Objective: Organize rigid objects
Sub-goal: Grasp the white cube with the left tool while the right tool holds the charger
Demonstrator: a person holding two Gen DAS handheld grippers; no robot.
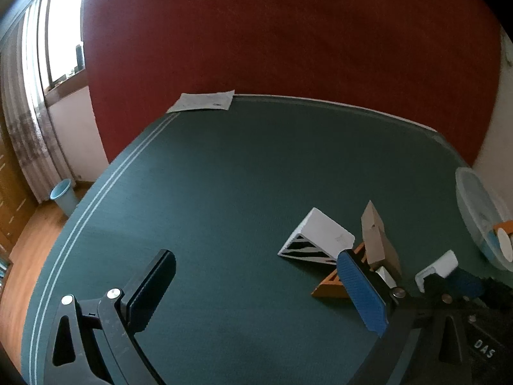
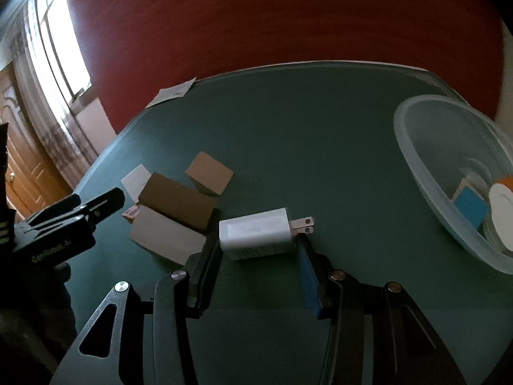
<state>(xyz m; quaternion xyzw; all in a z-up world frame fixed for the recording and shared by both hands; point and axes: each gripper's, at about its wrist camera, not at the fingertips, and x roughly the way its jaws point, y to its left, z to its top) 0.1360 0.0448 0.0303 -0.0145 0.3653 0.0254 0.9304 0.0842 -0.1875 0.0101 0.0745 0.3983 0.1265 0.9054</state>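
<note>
My right gripper (image 2: 258, 247) is shut on a white plug charger (image 2: 256, 234), prongs pointing right, held above the green table (image 2: 320, 134). The charger also shows in the left wrist view (image 1: 437, 268). A clear plastic bowl (image 2: 426, 147) at the right holds a blue block (image 2: 471, 207), a white round thing and an orange piece. My left gripper (image 1: 256, 285) is open and empty over bare table. A white zebra-striped box (image 1: 315, 239), an orange box (image 1: 333, 284) and a brown cardboard box (image 1: 376, 237) lie by its right finger. Brown boxes (image 2: 179, 202) also lie left of the charger.
A white paper (image 1: 203, 101) lies at the table's far edge. A red wall panel stands behind the table. A light blue bin (image 1: 64, 195) is on the wooden floor at the left, under a curtained window.
</note>
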